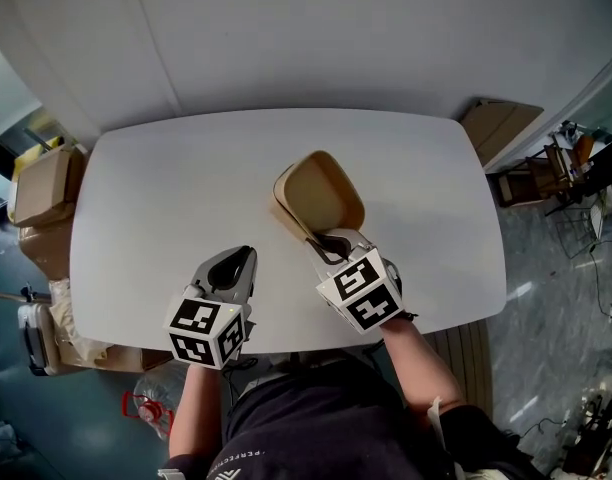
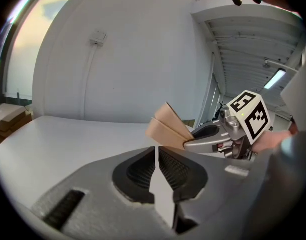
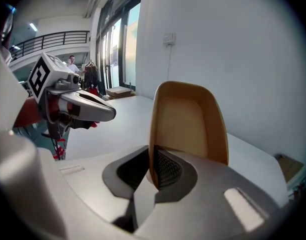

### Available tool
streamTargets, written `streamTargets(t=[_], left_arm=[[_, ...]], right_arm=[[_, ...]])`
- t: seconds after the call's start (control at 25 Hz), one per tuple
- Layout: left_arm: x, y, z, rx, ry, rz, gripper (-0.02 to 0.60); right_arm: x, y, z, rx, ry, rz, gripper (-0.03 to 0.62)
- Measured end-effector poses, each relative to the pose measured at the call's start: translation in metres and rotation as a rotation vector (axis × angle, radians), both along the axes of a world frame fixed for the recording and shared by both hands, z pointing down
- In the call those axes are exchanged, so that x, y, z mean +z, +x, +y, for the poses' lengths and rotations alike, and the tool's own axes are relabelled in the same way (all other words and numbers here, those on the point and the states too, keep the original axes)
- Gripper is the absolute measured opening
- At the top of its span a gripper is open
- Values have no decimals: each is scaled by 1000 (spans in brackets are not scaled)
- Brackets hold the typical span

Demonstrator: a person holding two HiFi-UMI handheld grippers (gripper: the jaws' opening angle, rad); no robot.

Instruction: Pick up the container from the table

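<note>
The tan, shallow container [image 1: 321, 196] is off the white table [image 1: 156, 198], tilted with its open side facing up and towards me. My right gripper [image 1: 327, 244] is shut on its near rim; in the right gripper view the thin wall [image 3: 190, 124] stands between the pads. My left gripper [image 1: 242, 260] hovers to the left of it, over the table's front part, shut with nothing in it. The left gripper view has the container [image 2: 168, 129] and the right gripper [image 2: 208, 136] just beyond its own closed jaws [image 2: 156, 151].
Cardboard boxes [image 1: 41, 183] stand on the floor off the table's left end. A flat brown board [image 1: 501, 128] leans by the wall at the right. A pale wall runs behind the table's far edge.
</note>
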State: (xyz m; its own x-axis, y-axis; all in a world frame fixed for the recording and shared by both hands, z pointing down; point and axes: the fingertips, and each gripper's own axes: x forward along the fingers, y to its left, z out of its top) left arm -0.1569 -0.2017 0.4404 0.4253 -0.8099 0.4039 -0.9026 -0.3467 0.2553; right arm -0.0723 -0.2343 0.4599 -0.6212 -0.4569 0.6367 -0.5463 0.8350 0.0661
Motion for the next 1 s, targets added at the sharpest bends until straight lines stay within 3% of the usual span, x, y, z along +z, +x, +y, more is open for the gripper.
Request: streamTargets(t=[0.36, 1.0], left_arm=[[-8, -20, 27, -66, 49, 12, 4], [-8, -34, 51, -84, 57, 18, 3]], right_arm=[[-7, -6, 38, 6, -21, -67, 25], [-19, -27, 66, 2, -72, -183, 25]])
